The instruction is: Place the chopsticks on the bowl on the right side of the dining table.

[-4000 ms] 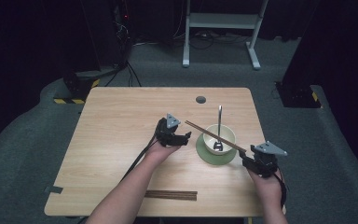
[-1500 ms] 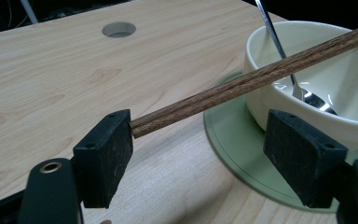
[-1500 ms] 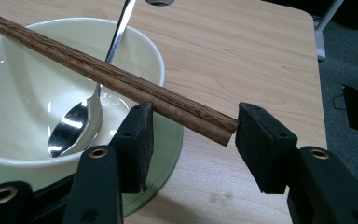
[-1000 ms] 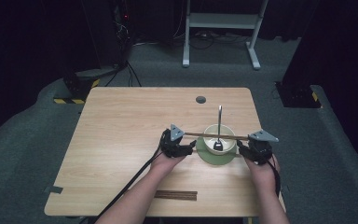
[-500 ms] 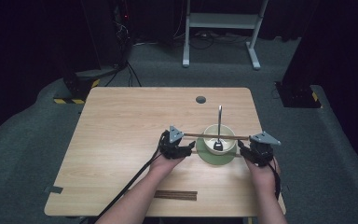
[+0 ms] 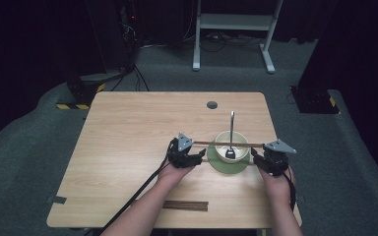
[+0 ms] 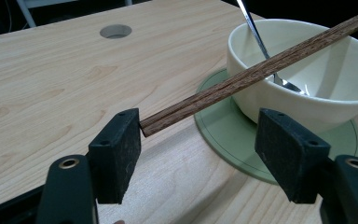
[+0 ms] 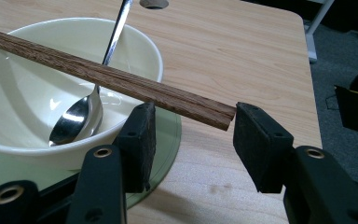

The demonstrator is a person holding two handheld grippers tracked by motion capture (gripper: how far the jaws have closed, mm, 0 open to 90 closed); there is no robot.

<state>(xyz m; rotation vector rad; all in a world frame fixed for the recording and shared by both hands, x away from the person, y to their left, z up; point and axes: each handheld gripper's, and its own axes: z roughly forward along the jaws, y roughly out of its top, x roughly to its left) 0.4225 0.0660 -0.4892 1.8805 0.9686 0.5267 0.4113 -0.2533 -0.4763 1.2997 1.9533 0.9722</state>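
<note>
Resting across the rim of the cream bowl (image 6: 231,147), the pair of wooden chopsticks (image 6: 229,143) spans from 9 o'clock to 3 o'clock, both ends overhanging the bowl. A metal spoon (image 6: 231,129) stands in the bowl, handle leaning out toward 12 o'clock, passing under the sticks. Bowl sits on a green saucer (image 6: 225,167).

Left gripper (image 6: 193,158): jaws have just been closing, yet stand apart; in the left gripper view the chopstick tip (image 7: 145,127) meets the edge of one pad, the other pad well clear. No clamp.

Right gripper (image 6: 259,159): jaws parted; in the right gripper view the opposite chopstick end (image 8: 223,117) hangs between the pads, near one, not pinched.

A second chopstick pair (image 6: 185,205) lies at 6 o'clock near the table (image 6: 128,128) edge.

Risk, judged: sticks balance only on the rim. An uneven nudge from either pad could roll them off, split the pair, or tip one end into the bowl. A push along their length could knock the spoon or slide the bowl on its saucer.
</note>
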